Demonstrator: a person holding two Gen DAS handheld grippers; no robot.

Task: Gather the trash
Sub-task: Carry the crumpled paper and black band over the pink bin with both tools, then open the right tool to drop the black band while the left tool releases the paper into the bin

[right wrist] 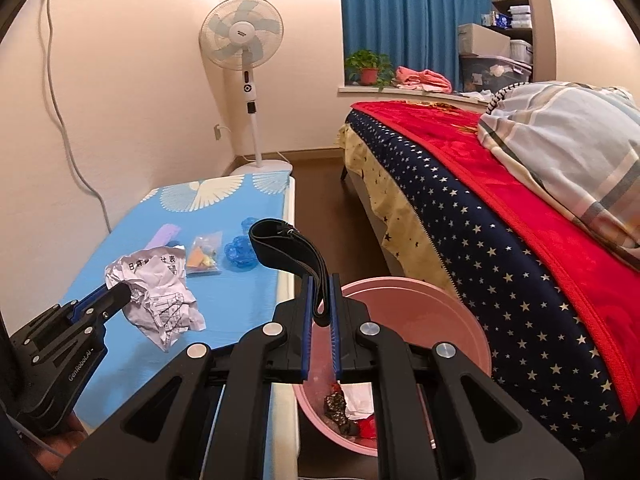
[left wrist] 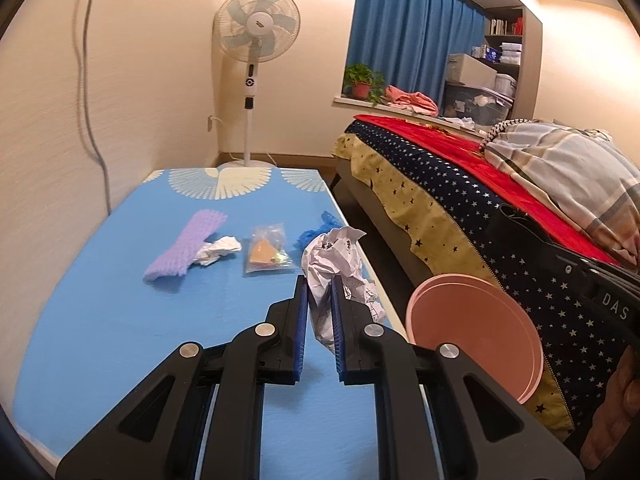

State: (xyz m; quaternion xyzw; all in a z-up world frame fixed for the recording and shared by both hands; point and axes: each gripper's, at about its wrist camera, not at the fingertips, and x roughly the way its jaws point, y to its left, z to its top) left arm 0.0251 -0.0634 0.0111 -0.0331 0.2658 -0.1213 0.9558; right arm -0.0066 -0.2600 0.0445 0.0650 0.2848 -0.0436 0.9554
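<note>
My left gripper [left wrist: 320, 282] is shut on a big crumpled sheet of printed paper [left wrist: 334, 256], held above the blue table [left wrist: 120, 320] near its right edge. The right wrist view shows that same left gripper [right wrist: 124, 290] and the paper [right wrist: 154, 300] at the left. My right gripper [right wrist: 322, 280] is shut on a black strap [right wrist: 280, 246] that loops up and to the left. Under the strap stands the pink bin [right wrist: 460, 320], beside the table, with scraps at its bottom. The pink bin [left wrist: 480, 320] also shows right of the paper.
On the table lie a purple foam net [left wrist: 188, 246], a small white paper wad [left wrist: 218, 250], a clear plastic bag with orange contents [left wrist: 266, 250] and a blue foam net [left wrist: 312, 234]. A bed [right wrist: 500, 220] runs along the right. A standing fan [left wrist: 256, 32] is in the far corner.
</note>
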